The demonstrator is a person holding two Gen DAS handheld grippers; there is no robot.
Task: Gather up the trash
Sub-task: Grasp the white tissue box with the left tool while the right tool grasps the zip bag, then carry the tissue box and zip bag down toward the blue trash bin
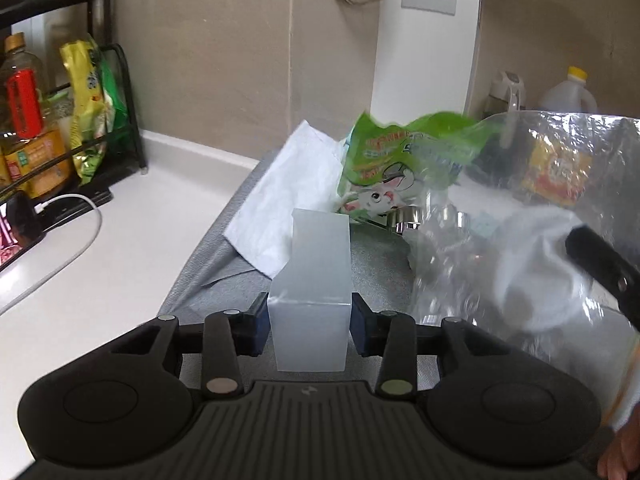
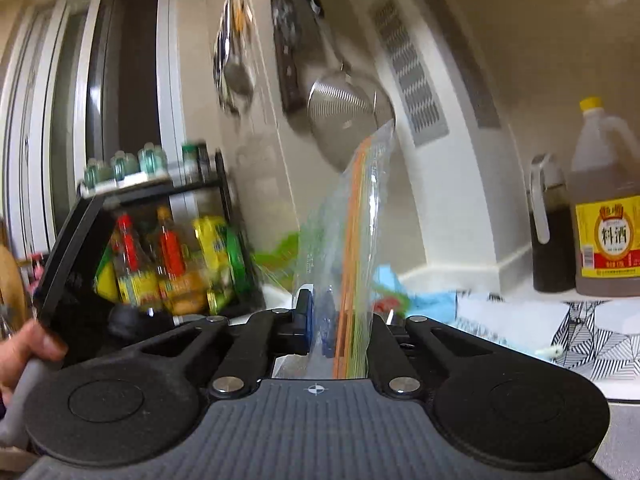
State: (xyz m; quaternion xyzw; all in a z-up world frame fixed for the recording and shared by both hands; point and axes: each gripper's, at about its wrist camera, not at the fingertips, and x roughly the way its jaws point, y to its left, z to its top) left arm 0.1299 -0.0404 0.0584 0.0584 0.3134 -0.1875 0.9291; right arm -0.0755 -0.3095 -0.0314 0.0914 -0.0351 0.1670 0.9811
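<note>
My left gripper (image 1: 310, 322) is shut on a translucent white plastic box (image 1: 314, 276) and holds it over a grey mat (image 1: 224, 240). Beyond it lie a white paper sheet (image 1: 288, 192) and a green snack wrapper (image 1: 396, 168). To the right a clear zip bag (image 1: 520, 216) hangs open, with a yellow-red wrapper (image 1: 556, 176) and something white inside. My right gripper (image 2: 340, 328) is shut on the rim of that clear zip bag (image 2: 352, 240), by its orange seal strip, and holds it up. The right view is blurred.
A black rack with oil bottles and yellow-green packets (image 1: 60, 120) stands at the left on the white counter (image 1: 100, 280), with a white cable (image 1: 80, 236). A cooking wine jug (image 2: 604, 220), a dark sauce pot (image 2: 548, 224) and a hanging strainer (image 2: 348, 112) are at the back wall.
</note>
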